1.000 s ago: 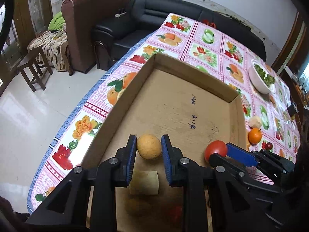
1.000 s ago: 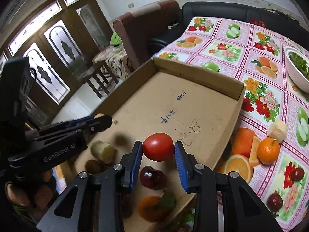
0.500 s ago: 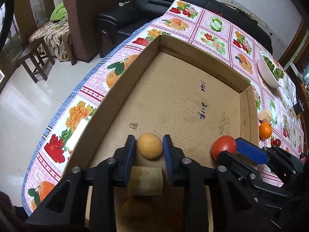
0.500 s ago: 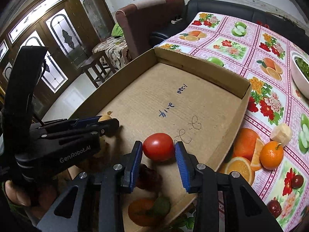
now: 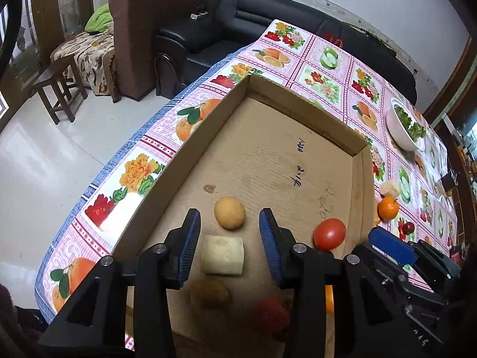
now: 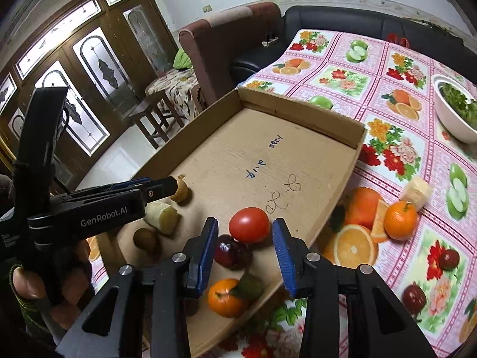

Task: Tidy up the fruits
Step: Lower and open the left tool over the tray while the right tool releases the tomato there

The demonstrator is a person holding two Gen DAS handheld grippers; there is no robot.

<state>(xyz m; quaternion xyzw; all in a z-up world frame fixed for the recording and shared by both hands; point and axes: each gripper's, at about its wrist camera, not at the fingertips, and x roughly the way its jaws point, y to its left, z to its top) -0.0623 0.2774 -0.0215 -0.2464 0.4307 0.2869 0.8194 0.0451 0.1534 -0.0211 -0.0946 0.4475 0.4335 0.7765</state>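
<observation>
Cardboard tray [image 5: 208, 137] lies on the flowered tablecloth [image 5: 322, 80], and both grippers are now spread apart above it, while half a second ago each one was clamped on a fruit. The left gripper [image 5: 229, 226] has let go of the tan round fruit [image 5: 229, 212], which rests on the tray floor between its blue fingers without touching them. The right gripper [image 6: 244, 235] has released the red tomato [image 6: 249, 224], which sits on the tray just in front of one dark plum [image 6: 231, 252]. In the tray I count also one pale cut piece [image 6: 162, 217], one kiwi [image 6: 144, 238] and one orange [image 6: 225, 297]. Outside, on the cloth, are one mandarin [image 6: 399, 220], one pale chunk [image 6: 417, 189] and one white bowl [image 6: 453, 120] of greens
</observation>
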